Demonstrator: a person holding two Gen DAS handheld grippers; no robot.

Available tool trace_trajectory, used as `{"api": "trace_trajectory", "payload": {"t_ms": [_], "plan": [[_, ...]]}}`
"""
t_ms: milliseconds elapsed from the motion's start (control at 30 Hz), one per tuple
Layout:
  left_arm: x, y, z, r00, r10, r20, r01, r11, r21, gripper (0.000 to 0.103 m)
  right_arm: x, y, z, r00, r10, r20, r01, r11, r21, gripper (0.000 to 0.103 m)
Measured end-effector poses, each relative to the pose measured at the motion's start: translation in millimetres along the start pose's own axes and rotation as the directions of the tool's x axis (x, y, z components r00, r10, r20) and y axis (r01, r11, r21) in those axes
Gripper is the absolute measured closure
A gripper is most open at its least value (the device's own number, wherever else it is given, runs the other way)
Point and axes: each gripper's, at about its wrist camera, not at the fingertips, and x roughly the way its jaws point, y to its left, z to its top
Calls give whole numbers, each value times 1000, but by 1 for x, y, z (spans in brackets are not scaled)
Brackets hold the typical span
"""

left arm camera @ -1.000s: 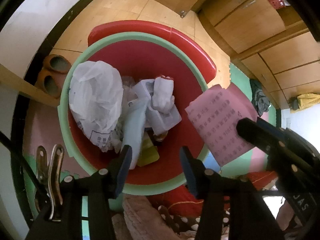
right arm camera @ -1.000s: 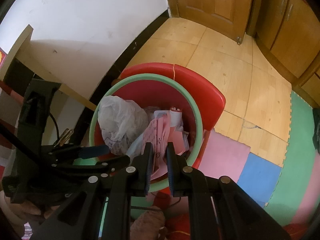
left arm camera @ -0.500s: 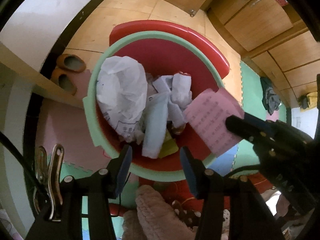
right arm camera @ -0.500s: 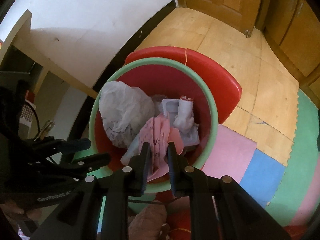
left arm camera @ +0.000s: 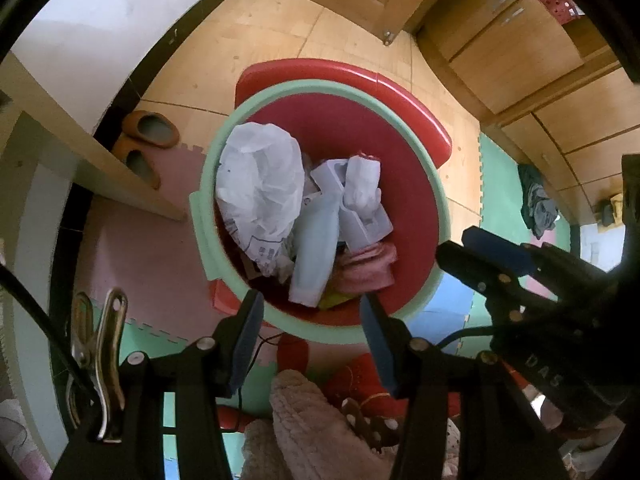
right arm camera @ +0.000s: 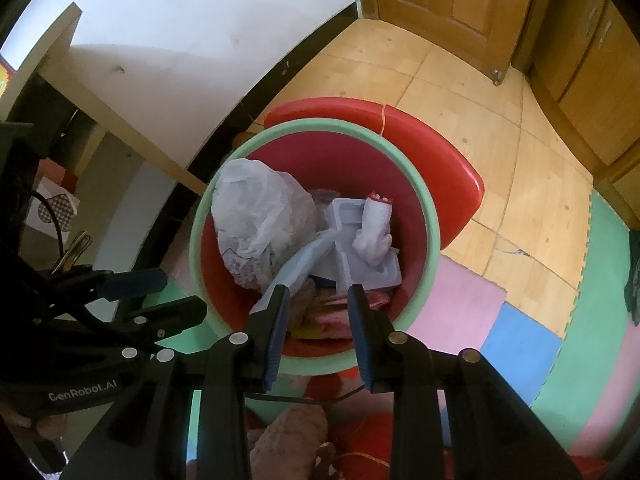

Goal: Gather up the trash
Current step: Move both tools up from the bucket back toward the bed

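Note:
A red bin with a green rim (left arm camera: 320, 87) (right arm camera: 320, 124) stands on the floor below both grippers. In it lie a crumpled white plastic bag (left arm camera: 260, 184) (right arm camera: 256, 216), a white packaging tray (right arm camera: 360, 264), a pale blue pouch (left arm camera: 316, 248) and a crumpled pink paper (left arm camera: 368, 268) (right arm camera: 336, 314). My right gripper (right arm camera: 318, 300) (left arm camera: 460, 244) hovers over the bin's near side with its jaws opening. Nothing is between them, and the pink paper lies loose beneath. My left gripper (left arm camera: 312, 300) (right arm camera: 180, 296) hangs open and empty above the near rim.
A red seat (left arm camera: 400, 92) sits behind the bin. Brown slippers (left arm camera: 148, 132) lie by a wooden shelf board (left arm camera: 100, 152) at the left. There are a door and wooden cabinets (left arm camera: 520, 40) at the back, coloured foam mats (right arm camera: 520, 340) to the right and a fluffy slipper (left arm camera: 308, 420) near the bottom.
The right jaws have parted and the pink paper has dropped from them into the bin. The left gripper has risen, so the bin looks smaller in its view.

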Motion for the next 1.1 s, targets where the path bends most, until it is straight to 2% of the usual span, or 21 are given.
{"api": "trace_trajectory", "payload": {"t_ms": [533, 900, 1100], "plan": [[-47, 0, -15, 998, -11, 68, 12, 1000, -12, 50, -45, 26, -11, 999, -8, 46, 9, 1000, -22, 72], [-88, 5, -36, 994, -18, 109, 20, 1000, -13, 50, -84, 58, -21, 995, 16, 94, -10, 998, -61, 72], [-113, 19, -51, 991, -21, 134, 29, 998, -52, 50, -103, 78, -21, 992, 37, 118, -25, 994, -102, 72]]}}
